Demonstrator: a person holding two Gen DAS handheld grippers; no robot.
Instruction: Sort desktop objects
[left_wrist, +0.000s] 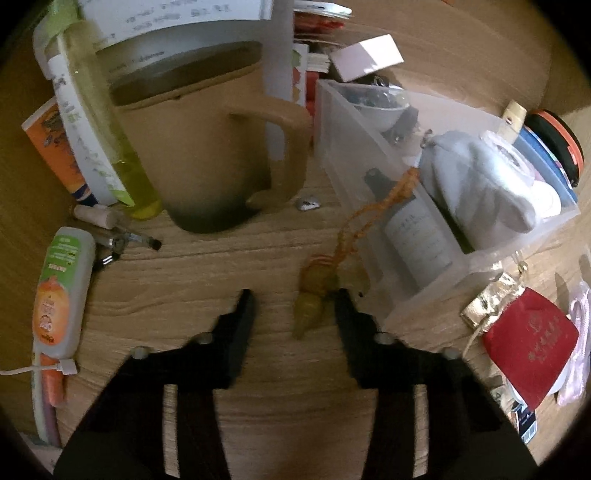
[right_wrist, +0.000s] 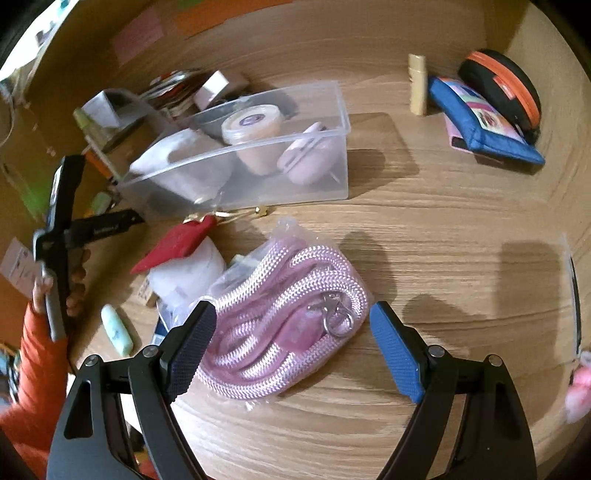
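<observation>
In the left wrist view a yellowish charm (left_wrist: 310, 306) on an orange cord (left_wrist: 373, 218) lies on the wooden desk beside a clear plastic bin (left_wrist: 351, 162). My left gripper (left_wrist: 295, 299) straddles it: the right finger touches the charm, the left finger stands apart, so the jaws are open. In the right wrist view a coiled pink rope in a clear bag (right_wrist: 288, 317) lies between the blue pads of my right gripper (right_wrist: 293, 314). That gripper is open; its left pad (right_wrist: 188, 350) meets the bag's edge, while the right pad is clear of it.
A tan mug (left_wrist: 192, 147), a yellow bottle (left_wrist: 110, 129) and a tube (left_wrist: 62, 288) stand left of the charm. A red pouch (left_wrist: 528, 343) lies right of it. The bin (right_wrist: 258, 173) holds a jar and a lilac case. A blue pouch (right_wrist: 480, 125) and a round orange-rimmed case (right_wrist: 506, 85) lie far right.
</observation>
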